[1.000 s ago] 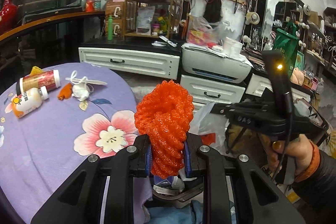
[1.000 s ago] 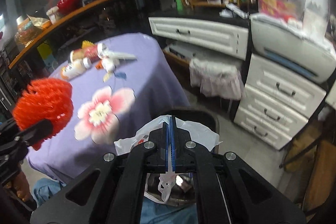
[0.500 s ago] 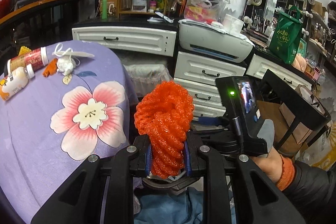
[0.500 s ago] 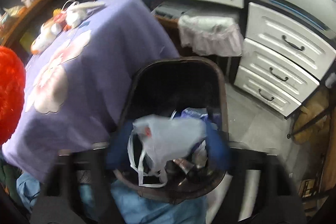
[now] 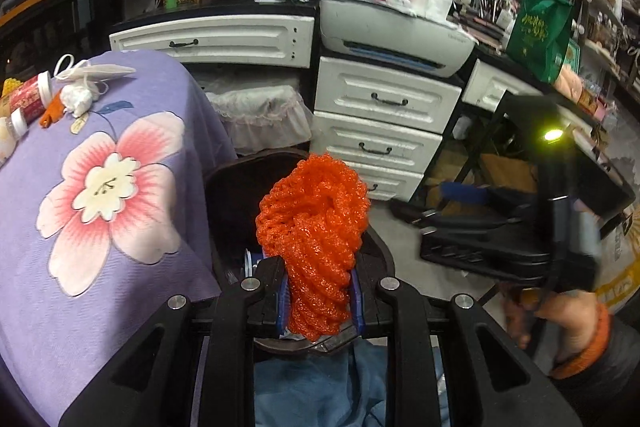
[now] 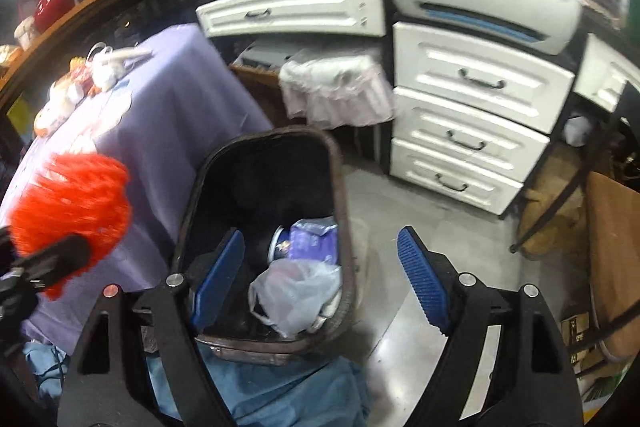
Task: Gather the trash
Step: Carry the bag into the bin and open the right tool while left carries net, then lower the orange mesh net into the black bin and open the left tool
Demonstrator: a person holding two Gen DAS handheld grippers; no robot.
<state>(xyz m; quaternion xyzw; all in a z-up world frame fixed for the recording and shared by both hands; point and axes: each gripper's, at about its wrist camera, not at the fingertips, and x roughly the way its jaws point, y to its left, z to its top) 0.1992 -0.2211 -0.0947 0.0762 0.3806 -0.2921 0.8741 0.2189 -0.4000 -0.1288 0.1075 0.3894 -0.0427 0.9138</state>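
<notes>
The left tool (image 5: pixel 320 301) is clenched on a wad of orange foam netting (image 5: pixel 316 239), whose crinkled bulk stands up from between the blue pads (image 5: pixel 281 305) and hangs over the near rim of a dark bin (image 6: pixel 340 183). The right tool (image 6: pixel 320 267) is released: its blue pads (image 6: pixel 420 279) stand wide apart with nothing between them, one pad over the bin's mouth and the other over the grey floor (image 6: pixel 400 211) beside it. Inside the bin, below that tool, lie a thin white plastic bag (image 6: pixel 294 293), a purple packet (image 6: pixel 314 241) and a round container. A hand (image 5: pixel 560 319) with an orange cuff grips the right tool's handle. To the left of the bin hangs the purple flowered cloth (image 5: pixel 108 195) of the counter, which carries bottles (image 5: pixel 30 97), a white crumpled wad (image 5: pixel 78 99) and a small orange scrap (image 5: pixel 52 111) at its far end. White drawers (image 6: pixel 472 131) stand behind.
</notes>
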